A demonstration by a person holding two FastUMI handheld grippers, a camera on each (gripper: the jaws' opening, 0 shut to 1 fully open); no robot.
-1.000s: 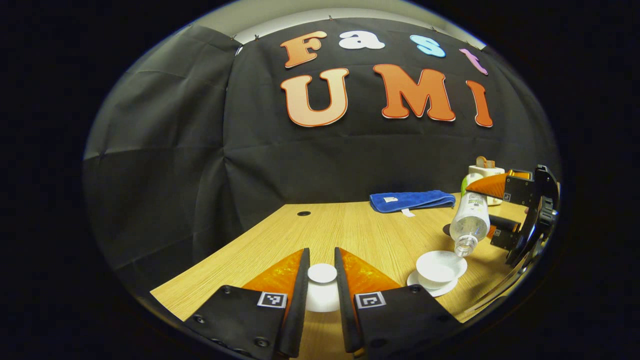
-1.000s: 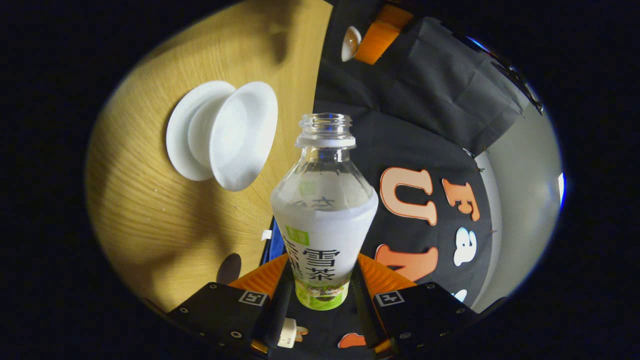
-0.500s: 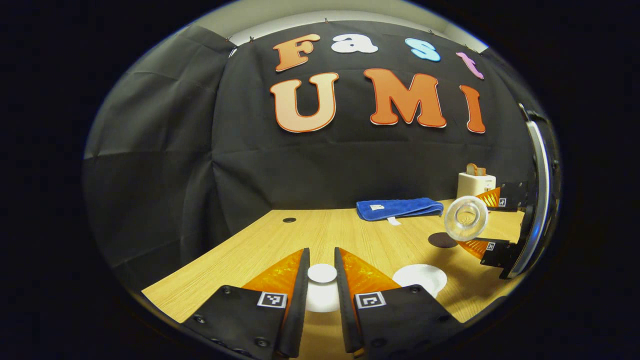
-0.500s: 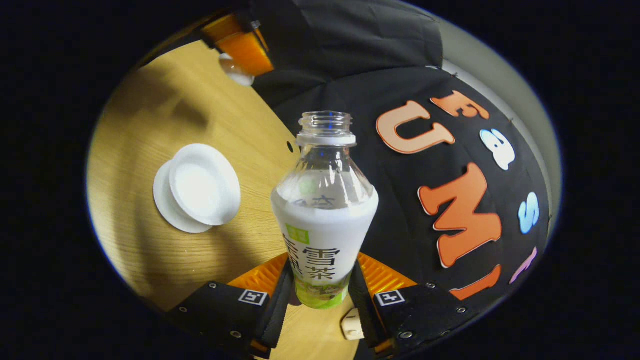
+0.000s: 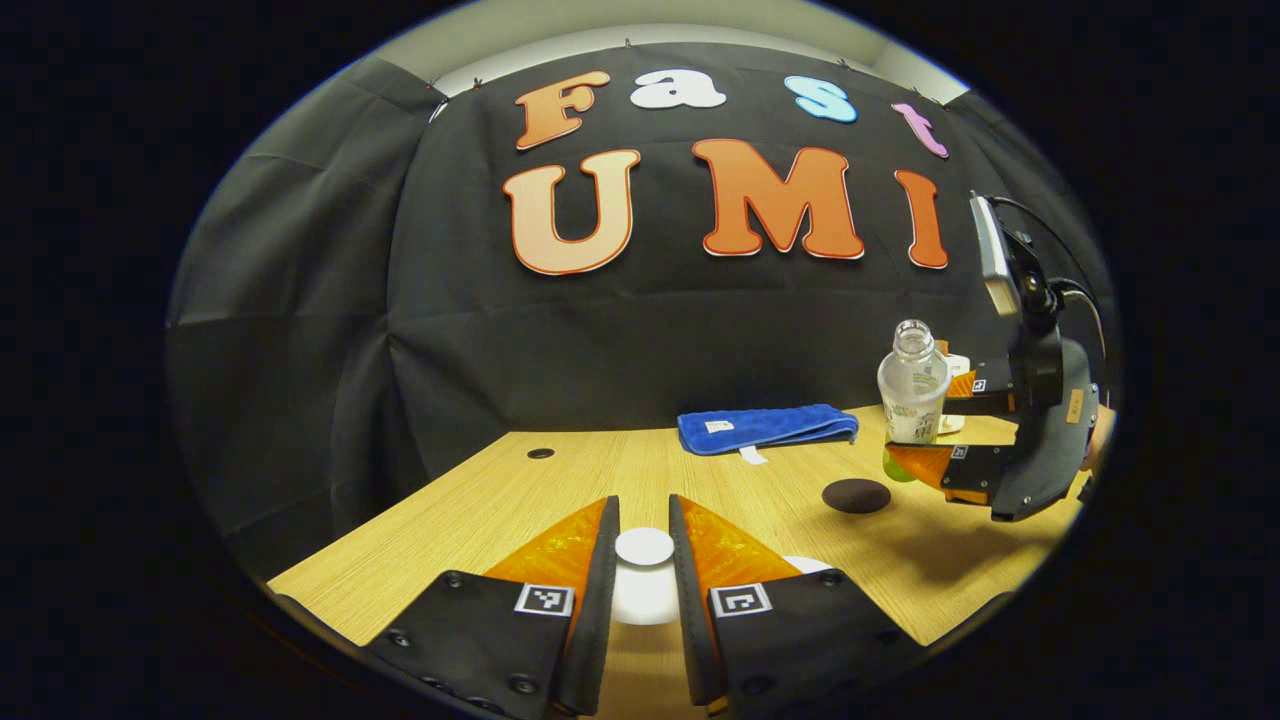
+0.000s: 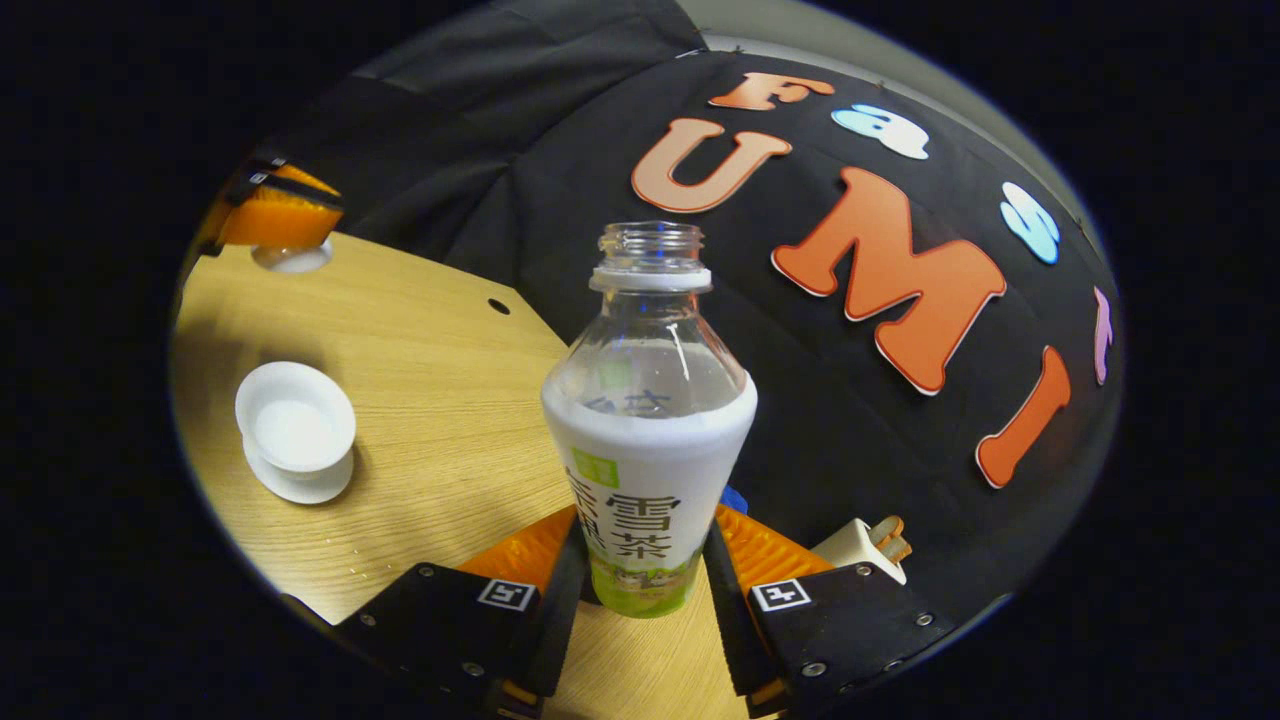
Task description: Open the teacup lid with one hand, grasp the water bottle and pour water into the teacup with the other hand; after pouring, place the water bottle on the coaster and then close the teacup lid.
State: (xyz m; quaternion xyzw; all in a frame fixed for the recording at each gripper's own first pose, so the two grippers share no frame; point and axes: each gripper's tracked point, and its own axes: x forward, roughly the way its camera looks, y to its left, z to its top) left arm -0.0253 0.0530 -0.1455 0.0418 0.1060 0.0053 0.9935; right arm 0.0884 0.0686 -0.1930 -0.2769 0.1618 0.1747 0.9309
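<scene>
The right gripper (image 6: 645, 590) pinches the water bottle (image 6: 648, 440) low on its label at bottom centre of the right gripper view; the bottle stands upright, cap off. In the left gripper view it hangs at right, above and just right of the dark coaster (image 5: 856, 495) on the table (image 5: 560, 480). The left gripper (image 5: 645, 570) at bottom centre has its 2 fingers closed on the white teacup lid (image 5: 644, 548). The open teacup (image 6: 295, 425) sits on its saucer at left of the right gripper view. Risks, as I judge them: the bottle could land off-centre on the coaster and tip, since the grip is low and the neck open, spilling what is left. Letting go before the base sits flat would cause it. The lid could also slip from its small knob.
</scene>
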